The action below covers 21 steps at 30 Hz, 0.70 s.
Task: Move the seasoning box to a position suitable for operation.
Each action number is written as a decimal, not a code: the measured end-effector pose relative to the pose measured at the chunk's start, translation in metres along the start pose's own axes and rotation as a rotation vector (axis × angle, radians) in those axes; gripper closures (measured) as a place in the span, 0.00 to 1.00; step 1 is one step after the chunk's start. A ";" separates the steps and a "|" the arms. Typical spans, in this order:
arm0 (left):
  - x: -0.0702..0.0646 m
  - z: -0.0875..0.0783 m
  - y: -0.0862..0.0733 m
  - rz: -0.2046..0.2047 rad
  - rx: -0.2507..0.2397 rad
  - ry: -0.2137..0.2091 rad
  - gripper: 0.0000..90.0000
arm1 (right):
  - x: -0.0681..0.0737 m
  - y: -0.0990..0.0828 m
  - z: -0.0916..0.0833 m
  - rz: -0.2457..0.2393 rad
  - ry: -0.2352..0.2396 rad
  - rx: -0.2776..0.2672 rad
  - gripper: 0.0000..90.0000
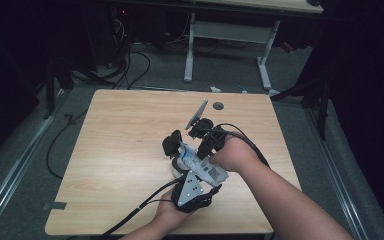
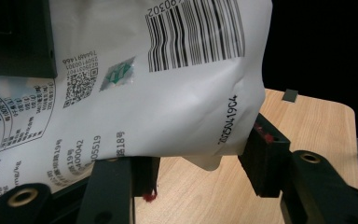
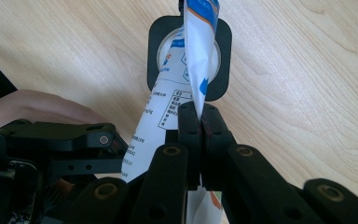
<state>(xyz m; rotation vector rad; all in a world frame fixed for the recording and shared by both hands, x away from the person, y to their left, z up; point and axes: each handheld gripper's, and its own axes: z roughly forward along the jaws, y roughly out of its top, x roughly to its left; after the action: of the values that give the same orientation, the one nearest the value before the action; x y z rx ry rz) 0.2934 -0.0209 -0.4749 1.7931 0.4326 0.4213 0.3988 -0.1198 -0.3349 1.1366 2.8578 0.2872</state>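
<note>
A light wooden table (image 1: 125, 150) with rounded corners is standing on grey carpeted floor (image 1: 35, 145), its bare top spreading out on all sides of the tools. A small round dark grommet (image 1: 218, 105) is sitting in the tabletop just beyond them, near the far edge. A strip of grey tape (image 1: 54, 205) is lying near the table's front left corner, well apart from them. Farther off, the white legs of a second desk (image 1: 228, 35) are standing on the floor, and black cables (image 1: 130, 65) are trailing beside it. The surrounding room is lying in darkness.
</note>
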 end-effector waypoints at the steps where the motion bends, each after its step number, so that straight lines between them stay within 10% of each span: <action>1: 0.000 0.000 0.000 0.000 0.000 0.000 0.59 | 0.000 0.000 0.000 0.003 0.000 0.004 0.99; 21: 0.000 0.000 0.000 0.001 -0.002 -0.002 0.59 | 0.001 0.000 0.001 0.005 0.002 0.001 0.99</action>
<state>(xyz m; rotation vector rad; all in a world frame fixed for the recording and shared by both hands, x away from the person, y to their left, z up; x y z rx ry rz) 0.2935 -0.0209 -0.4744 1.7922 0.4295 0.4208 0.3986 -0.1191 -0.3358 1.1449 2.8570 0.2879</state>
